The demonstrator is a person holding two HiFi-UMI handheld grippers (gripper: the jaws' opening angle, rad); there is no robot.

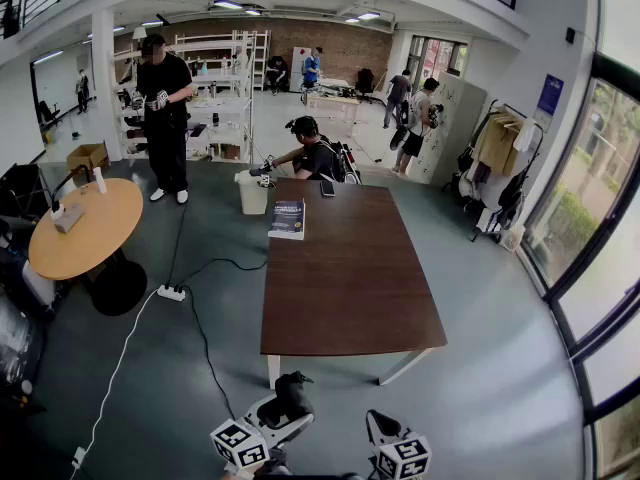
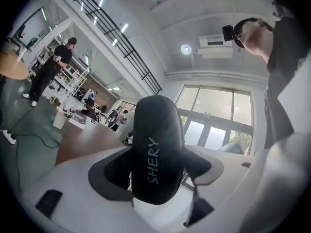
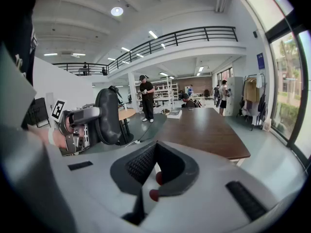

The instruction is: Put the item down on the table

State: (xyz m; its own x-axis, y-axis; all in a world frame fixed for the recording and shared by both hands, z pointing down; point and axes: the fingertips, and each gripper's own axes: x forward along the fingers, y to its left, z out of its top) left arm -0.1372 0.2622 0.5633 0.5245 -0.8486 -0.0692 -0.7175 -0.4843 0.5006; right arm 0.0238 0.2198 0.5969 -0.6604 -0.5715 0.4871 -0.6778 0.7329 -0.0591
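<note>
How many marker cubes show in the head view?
2. One cube sits on the left gripper, at bottom centre; the other cube sits on the right gripper, just right of it. None seems hidden.

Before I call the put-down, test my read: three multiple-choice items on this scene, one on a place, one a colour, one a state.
1. On the brown table, the book lies at: A the near right corner; B the far left corner; C the middle.
2. The case is: A white; B black; C red.
3. The case is: A lying on the table; B standing on the book; C clamped in the left gripper, off the table.
B: head view shows it there. B: its shell is black. C: jaws press its sides, in the air.
</note>
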